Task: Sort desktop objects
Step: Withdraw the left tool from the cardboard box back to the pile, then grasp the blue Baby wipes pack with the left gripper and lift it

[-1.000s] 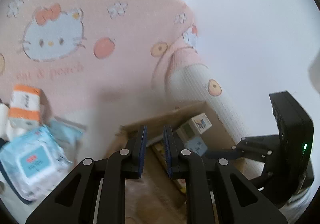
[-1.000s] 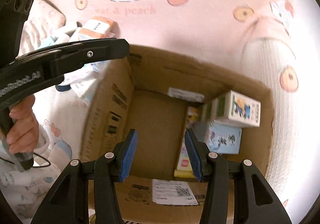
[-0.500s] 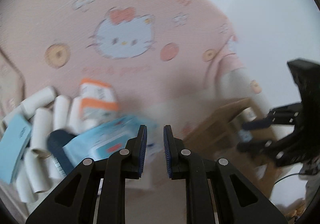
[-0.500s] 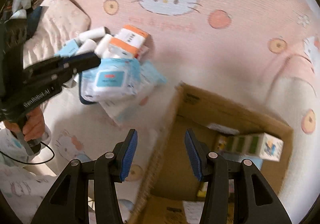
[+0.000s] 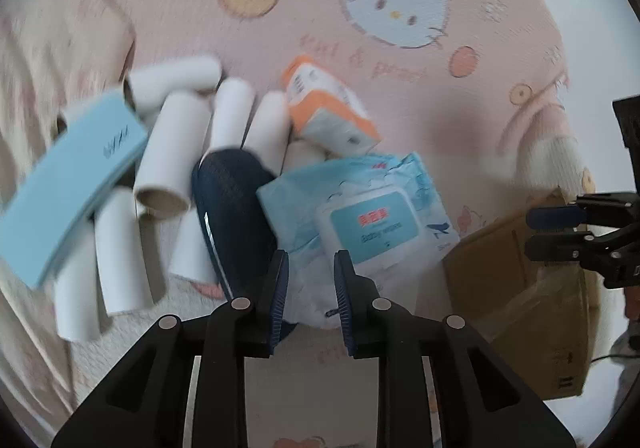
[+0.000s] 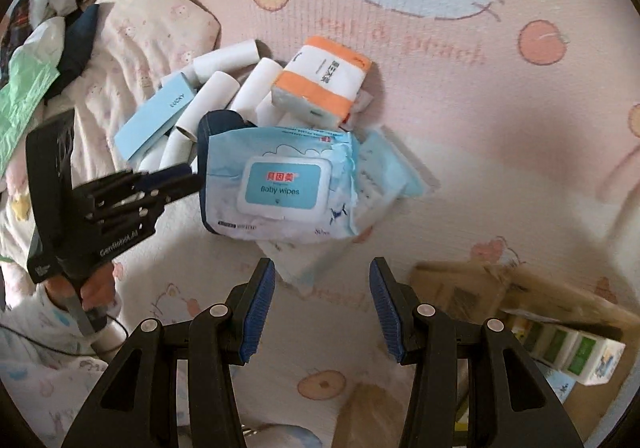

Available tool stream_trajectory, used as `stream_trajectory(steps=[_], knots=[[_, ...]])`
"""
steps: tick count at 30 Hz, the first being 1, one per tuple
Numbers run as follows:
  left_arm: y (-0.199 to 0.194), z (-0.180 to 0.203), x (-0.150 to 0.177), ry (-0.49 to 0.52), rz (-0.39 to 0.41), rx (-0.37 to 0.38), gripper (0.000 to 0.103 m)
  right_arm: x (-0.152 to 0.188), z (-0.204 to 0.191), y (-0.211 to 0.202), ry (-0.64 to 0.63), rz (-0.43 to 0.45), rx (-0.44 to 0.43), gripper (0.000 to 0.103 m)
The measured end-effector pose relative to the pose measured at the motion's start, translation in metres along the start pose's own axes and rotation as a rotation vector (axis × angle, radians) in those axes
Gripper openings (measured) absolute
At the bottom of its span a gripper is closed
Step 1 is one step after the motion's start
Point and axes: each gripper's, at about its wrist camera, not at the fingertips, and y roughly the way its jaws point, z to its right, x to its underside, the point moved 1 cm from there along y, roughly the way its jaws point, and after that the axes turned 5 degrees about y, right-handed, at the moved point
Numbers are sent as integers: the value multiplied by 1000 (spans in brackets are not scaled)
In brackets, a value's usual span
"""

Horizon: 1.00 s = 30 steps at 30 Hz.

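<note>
A pile lies on the pink cartoon mat: a blue baby wipes pack (image 5: 372,216) (image 6: 280,184), an orange-and-white tissue pack (image 5: 328,112) (image 6: 324,84), several white cardboard tubes (image 5: 176,152) (image 6: 216,96), a light blue box (image 5: 68,184) (image 6: 156,124) and a dark blue case (image 5: 232,204) (image 6: 218,120). My left gripper (image 5: 310,284) is open a little, empty, just before the wipes pack and the dark case. My right gripper (image 6: 322,308) is open wide and empty, a short way in front of the wipes pack.
A brown cardboard box (image 5: 528,280) (image 6: 520,296) with small cartons (image 6: 576,348) inside stands right of the pile. A padded pink cushion (image 6: 152,28) and crumpled clothes (image 6: 36,48) lie at the far left. The mat's rolled edge (image 5: 552,144) rises at the right.
Both grippers have swung left from the cardboard box to the pile. The left jaws have opened slightly. The right jaws have widened.
</note>
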Motion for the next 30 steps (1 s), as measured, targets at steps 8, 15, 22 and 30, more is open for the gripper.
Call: stream_trajectory(steps=[8,15,22,30], knots=[[8,-30,0,-119,-58,103,43,-20,-1,20,6,-42,-34,46],[25,-47,-6,-275,-87,219,49,-38,10,41,9,-107,-53,55],[41,-38,-15,-289,-97,218,50,-54,20,72,103,-181,-104,55],[53,-37,-21,-268,-130,227,51,-60,30,103,211,-245,-143,59]])
